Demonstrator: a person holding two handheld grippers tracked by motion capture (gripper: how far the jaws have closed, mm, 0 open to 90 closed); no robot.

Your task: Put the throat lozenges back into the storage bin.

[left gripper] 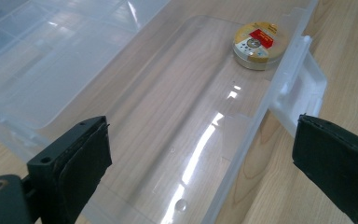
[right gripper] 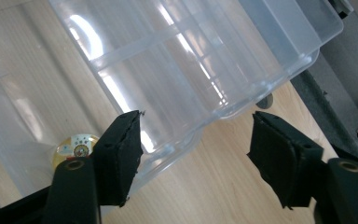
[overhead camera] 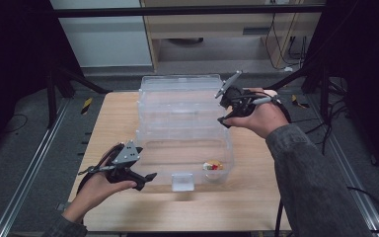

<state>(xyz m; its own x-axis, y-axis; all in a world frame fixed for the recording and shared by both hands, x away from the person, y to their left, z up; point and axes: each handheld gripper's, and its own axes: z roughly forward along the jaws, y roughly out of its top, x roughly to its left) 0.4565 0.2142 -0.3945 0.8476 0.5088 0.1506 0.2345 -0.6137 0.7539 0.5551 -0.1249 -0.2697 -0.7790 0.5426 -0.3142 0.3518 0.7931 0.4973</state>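
Landmark: clear plastic case [overhead camera: 182, 128], lying open on the wooden table [overhead camera: 246, 202], its lid [overhead camera: 180, 89] folded back on the far side.
Case tray: the near half of the case, with a white latch [overhead camera: 182, 181] on its front wall.
Round tin [overhead camera: 213, 166]: gold with a red label, inside the case tray, in its near right corner, resting on the clear floor; the print on it is too small to read.
Left gripper [overhead camera: 145, 178]: just outside the case's near left corner, held above the table; jaws spread wide, nothing between them.
Left gripper view: looks along the tray toward the tin [left gripper: 257, 44]; the latch [left gripper: 303, 88] sits by the right jaw.
Right gripper [overhead camera: 223, 112]: over the case's right edge, about where tray and lid meet; jaws well apart, gripping nothing, seemingly clear of the plastic.
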